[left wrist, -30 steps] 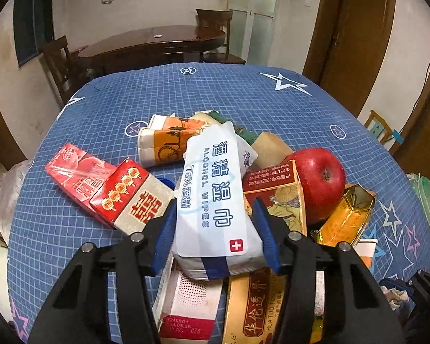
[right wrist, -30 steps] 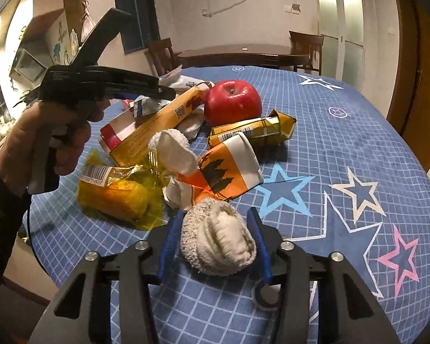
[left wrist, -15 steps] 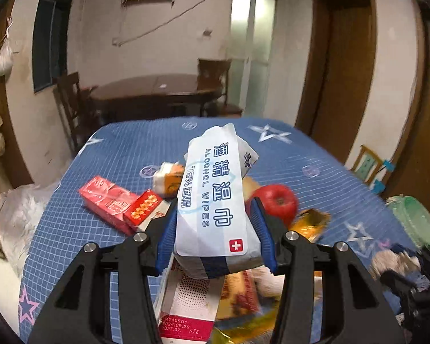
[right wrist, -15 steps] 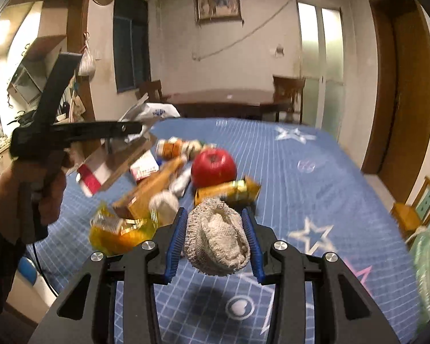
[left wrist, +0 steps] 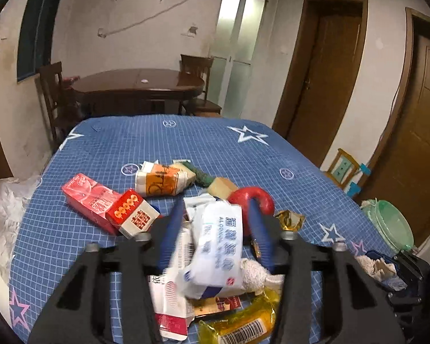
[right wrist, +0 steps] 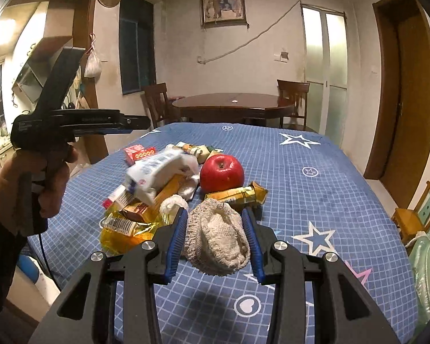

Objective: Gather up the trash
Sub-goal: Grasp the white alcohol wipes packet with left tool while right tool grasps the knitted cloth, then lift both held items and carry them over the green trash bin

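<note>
The white alcohol wipes pack (left wrist: 215,249) shows blurred and tilted, loose between and below the blue pads of my left gripper (left wrist: 215,203). Neither pad touches it, and the jaws are closing. From the right wrist view the wipes pack (right wrist: 160,172) hangs in the air just above the trash pile, under the hand (right wrist: 34,180) that holds the left gripper. My right gripper (right wrist: 215,215) is shut on a cream knitted cloth (right wrist: 215,240), lifted over the blue star tablecloth (right wrist: 315,200).
On the table lie a red apple (right wrist: 222,172), a crumpled gold carton (right wrist: 238,196), a yellow wrapper (right wrist: 123,229), red boxes (left wrist: 100,200) and an orange-white carton (left wrist: 160,182). A green bag (left wrist: 390,226) stands off the table's right edge. A brown dining table (right wrist: 232,106) stands behind.
Both grippers have risen off the table. The wipes pack, held firmly by the left gripper before, has come loose and tips downward. The right gripper keeps the cloth.
</note>
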{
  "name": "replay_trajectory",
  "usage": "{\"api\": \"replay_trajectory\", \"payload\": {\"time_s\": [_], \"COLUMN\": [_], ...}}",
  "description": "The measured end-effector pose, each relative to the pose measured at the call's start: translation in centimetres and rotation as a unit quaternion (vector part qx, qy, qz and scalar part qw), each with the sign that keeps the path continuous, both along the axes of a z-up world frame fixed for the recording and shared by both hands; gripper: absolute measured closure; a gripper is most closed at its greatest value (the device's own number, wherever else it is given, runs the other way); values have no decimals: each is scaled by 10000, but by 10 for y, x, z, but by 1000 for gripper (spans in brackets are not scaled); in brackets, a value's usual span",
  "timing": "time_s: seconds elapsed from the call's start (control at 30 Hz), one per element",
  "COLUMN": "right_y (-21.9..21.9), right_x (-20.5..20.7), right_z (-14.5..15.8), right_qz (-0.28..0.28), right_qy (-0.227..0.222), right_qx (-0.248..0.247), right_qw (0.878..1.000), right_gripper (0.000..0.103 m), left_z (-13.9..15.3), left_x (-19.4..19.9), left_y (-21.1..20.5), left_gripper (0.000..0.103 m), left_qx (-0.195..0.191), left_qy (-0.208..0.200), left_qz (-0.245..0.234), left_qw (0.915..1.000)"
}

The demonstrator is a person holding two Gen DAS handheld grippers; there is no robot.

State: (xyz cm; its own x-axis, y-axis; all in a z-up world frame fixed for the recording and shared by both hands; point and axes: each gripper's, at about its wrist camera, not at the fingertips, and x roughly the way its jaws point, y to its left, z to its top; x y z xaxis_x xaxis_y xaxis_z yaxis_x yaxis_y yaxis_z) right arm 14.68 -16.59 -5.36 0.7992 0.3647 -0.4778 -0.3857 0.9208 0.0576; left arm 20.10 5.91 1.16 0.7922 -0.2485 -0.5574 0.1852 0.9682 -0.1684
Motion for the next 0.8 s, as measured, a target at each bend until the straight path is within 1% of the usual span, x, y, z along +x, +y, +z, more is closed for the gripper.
{"api": "replay_trajectory", "payload": {"time_s": [0.13, 0.17, 0.2, 0.27, 0.37, 0.4, 0.5, 0.53, 0.57, 0.6, 0.7, 0.8], "right_y": [-3, -3, -3, -3, -2, 0, 4, 4, 4, 4, 2, 1], "right_x": [-1, 0, -1, 1, 5, 6, 7, 8, 9, 10, 10, 9], "right_z": [-1, -2, -2, -5, -11, -12, -13, -13, -14, -13, -12, -9], "right_qz": [1, -1, 1, 16, 54, 73, 96, 83, 72, 59, 20, -30], "right_qy": [10, 11, 17, 49, 159, 190, 202, 203, 210, 214, 192, 90], "right_qx": [33, 40, 43, 38, 68, 78, 59, 59, 66, 71, 80, 93], "right_qw": [10000, 10000, 10000, 10000, 9998, 9998, 9997, 9997, 9997, 9997, 9998, 9999], "right_gripper": [62, 62, 62, 62, 62, 62, 62, 62, 62, 62, 62, 62], "left_z": [-9, -13, -16, -22, -36, -43, -53, -56, -58, -59, -57, -46], "left_x": [2, 3, 2, -2, -2, -1, 5, 6, 8, 9, 5, -8], "left_y": [7, 10, 11, 9, -10, -19, -29, -31, -32, -32, -30, -25], "left_gripper": [64, 57, 45, 33, 30, 30, 31, 36, 52, 59, 62, 63], "left_qx": [55, 48, 76, 178, 612, 829, 1161, 1229, 1226, 1187, 1152, 1061], "left_qy": [227, 334, 356, 349, 462, 498, 525, 530, 569, 603, 478, 177], "left_qz": [-59, -74, -39, 7, -138, -170, -145, -145, -161, -171, -76, 106], "left_qw": [9997, 9994, 9993, 9992, 9970, 9952, 9917, 9909, 9907, 9909, 9922, 9941]}}
